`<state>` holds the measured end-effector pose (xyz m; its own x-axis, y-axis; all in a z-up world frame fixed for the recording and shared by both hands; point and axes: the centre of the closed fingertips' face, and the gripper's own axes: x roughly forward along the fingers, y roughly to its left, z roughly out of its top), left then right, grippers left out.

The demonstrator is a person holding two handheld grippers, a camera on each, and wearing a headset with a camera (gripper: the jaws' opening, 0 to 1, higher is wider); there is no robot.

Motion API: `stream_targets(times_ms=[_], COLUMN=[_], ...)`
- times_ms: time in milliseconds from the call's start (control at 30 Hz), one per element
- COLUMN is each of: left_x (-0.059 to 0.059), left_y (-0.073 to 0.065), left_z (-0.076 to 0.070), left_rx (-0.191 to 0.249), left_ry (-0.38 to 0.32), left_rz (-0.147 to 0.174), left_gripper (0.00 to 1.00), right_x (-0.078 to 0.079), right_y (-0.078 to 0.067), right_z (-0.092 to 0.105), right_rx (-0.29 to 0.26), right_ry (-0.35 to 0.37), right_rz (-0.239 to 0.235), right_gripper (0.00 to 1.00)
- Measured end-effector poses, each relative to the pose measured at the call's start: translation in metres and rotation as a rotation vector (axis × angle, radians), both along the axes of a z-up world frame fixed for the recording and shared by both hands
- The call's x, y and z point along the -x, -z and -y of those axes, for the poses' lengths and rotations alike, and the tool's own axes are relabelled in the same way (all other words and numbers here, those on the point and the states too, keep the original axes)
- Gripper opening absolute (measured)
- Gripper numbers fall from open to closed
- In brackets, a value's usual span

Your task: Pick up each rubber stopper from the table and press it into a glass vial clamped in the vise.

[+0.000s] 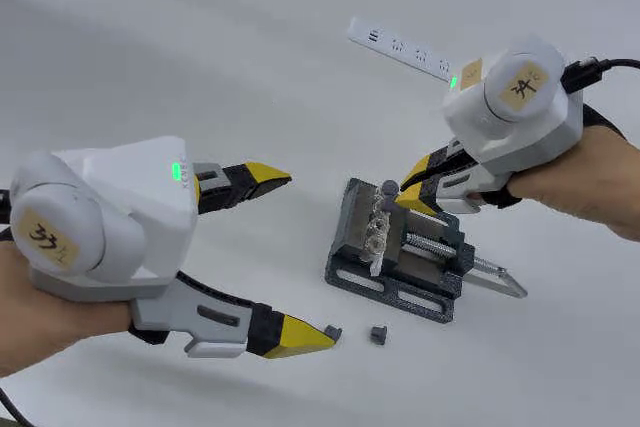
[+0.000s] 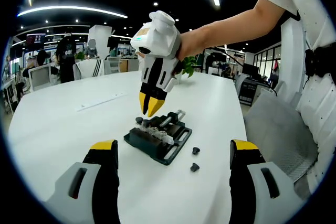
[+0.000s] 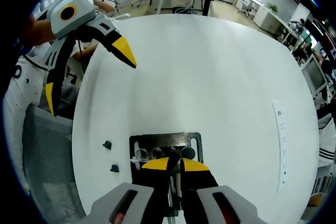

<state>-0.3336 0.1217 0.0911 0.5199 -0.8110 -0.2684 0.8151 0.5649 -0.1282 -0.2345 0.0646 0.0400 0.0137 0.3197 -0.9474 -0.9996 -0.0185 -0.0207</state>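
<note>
Head view: the left tool (image 1: 285,257) sits at the lower left over the white worktop (image 1: 200,67), its two yellow-tipped jaws spread wide apart and holding nothing. The right tool (image 1: 412,185) reaches in from the upper right and points down at the dark vise (image 1: 400,272), which stands near the middle of the worktop. Its jaws are drawn close together, with nothing visible between them. A row of clear glass vials (image 1: 376,232) stands clamped upright in the vise. The seated stopper (image 1: 390,188), dark grey, tops the vial at the far end of the row, just beside the right tool's tips. The first loose stopper (image 1: 378,334) lies on the worktop in front of the vise. The second loose stopper (image 1: 333,331) lies just beside the tip of the left tool's lower jaw. A white power strip (image 1: 400,47) lies well apart from the vise, towards the far edge.

Right gripper view: at least two clamped vials show open mouths, next to the seated stopper.
</note>
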Motion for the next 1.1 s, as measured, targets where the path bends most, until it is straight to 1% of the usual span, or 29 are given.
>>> stream_targets(times_ms=[67, 200, 333, 533, 1100], left_x=[0.0, -0.0001, -0.0001, -0.0006, -0.0006], left_y=[0.0002, 0.0001, -0.0001, 0.0008, 0.0029], left_z=[0.0, 0.0, -0.0009, -0.0021, -0.0023], left_rx=[-0.001, -0.002, -0.002, 0.0, 0.0], left_ry=[0.001, 0.002, 0.001, 0.0, -0.002], left_rz=[-0.001, -0.001, -0.002, -0.004, -0.011], left_gripper=[0.87, 0.87, 0.86, 0.86, 0.85], right_x=[0.0022, 0.0022, 0.0007, 0.0017, 0.0022], right_y=[0.0013, 0.0035, 0.0062, 0.0074, 0.0093], right_z=[-0.001, -0.0021, -0.0027, -0.0017, -0.0034], right_rx=[0.0, 0.002, 0.0, 0.007, 0.001], right_ry=[-0.003, -0.008, -0.004, -0.005, -0.001], right_rz=[-0.007, -0.009, -0.013, -0.016, -0.031], right_gripper=[0.02, 0.0, 0.0, 0.0, 0.0])
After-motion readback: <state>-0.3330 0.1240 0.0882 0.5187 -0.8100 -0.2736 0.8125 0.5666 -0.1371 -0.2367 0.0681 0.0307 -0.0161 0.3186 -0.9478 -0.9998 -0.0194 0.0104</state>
